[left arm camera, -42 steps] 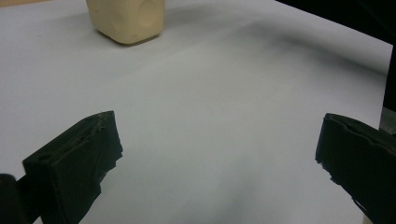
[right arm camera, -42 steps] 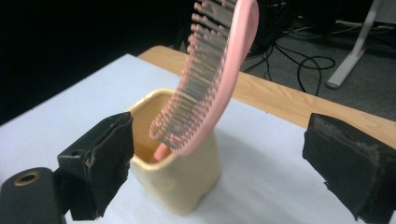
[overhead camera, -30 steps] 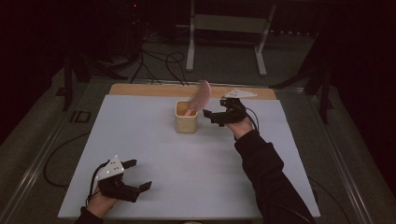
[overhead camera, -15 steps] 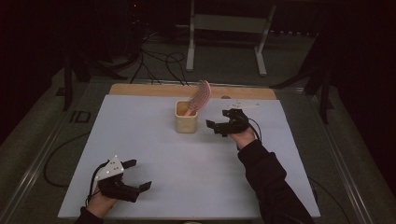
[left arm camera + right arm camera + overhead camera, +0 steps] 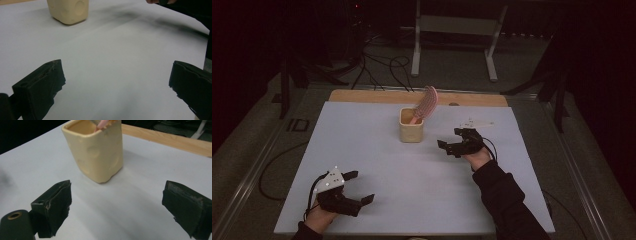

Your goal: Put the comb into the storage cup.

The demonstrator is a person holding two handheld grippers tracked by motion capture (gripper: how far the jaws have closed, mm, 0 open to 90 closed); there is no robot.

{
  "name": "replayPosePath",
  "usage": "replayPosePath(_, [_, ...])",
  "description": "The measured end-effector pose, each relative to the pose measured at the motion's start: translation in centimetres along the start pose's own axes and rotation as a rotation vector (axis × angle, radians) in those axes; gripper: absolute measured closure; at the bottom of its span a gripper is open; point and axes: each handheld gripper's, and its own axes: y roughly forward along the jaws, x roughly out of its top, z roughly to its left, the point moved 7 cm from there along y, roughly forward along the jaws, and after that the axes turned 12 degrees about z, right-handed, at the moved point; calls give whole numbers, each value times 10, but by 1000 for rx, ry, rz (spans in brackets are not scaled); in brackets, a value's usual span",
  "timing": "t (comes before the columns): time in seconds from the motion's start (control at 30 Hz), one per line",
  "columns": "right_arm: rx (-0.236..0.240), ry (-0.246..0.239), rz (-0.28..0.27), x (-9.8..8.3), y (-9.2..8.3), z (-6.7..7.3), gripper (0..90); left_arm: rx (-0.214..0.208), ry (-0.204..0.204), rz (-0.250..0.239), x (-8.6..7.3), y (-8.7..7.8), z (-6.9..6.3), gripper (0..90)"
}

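Table (image 5: 412, 165) first: I see a broad pale sheet covering it, with a strip of bare wood (image 5: 377, 96) along the far edge. Beyond it stands a white metal frame (image 5: 417, 40) on the dark floor, with cables (image 5: 377, 65) trailing beside it.

Near the far middle of the sheet I find the cup (image 5: 411, 125), a squarish cream one standing upright. A pink hairbrush (image 5: 428, 102) stands in it, handle down, head leaning up and to the right over the rim. In the right gripper view the cup (image 5: 96, 150) sits just ahead of the jaws, apart from them, with the pink handle (image 5: 102, 123) showing at its mouth.

My right gripper (image 5: 458, 142) hovers just right of the cup, jaws spread wide and holding nothing. Just behind it lies a small white object (image 5: 474, 123) that I cannot make out.

My left gripper (image 5: 354, 186) rests at the near left corner, well apart from the cup, jaws also wide and empty. In its own view the cup (image 5: 68, 10) sits far off at the top.
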Motion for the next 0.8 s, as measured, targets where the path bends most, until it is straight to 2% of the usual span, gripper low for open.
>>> replayPosePath(0.43, [24,-15,46,-36,4,10,91,-1,3,2,0,0,-1,4])
replayPosePath(0.8, [31,-16,61,-60,-3,15,92,-2,1,4,0,1,-1,4])
